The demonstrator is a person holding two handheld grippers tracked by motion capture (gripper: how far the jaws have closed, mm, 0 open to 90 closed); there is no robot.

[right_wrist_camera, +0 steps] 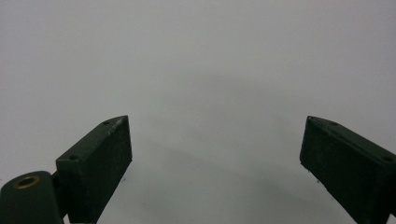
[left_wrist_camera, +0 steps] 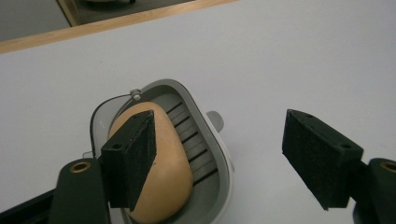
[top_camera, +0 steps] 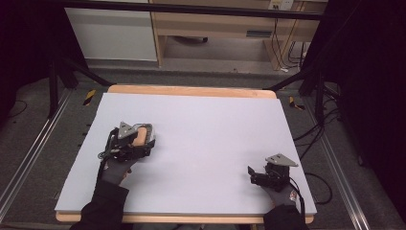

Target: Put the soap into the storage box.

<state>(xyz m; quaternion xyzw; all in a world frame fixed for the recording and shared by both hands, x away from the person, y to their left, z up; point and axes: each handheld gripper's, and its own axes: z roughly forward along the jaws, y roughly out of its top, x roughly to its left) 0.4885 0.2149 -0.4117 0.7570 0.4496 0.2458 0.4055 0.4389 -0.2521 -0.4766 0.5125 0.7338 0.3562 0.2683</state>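
A tan egg-shaped object lies in the slotted cradle of a grey egg slicer on the pale table top. In the high view the slicer and the tan object sit at the left. My left gripper hangs over them, open, one jaw in front of the tan object and the other off to the slicer's side. My left gripper hides part of the slicer from above. My right gripper stands open over bare table, and in the high view my right gripper rests near the front right.
A pale lilac sheet covers the wooden table. Black frame bars and cables ring the table. A wooden cabinet stands behind on the floor.
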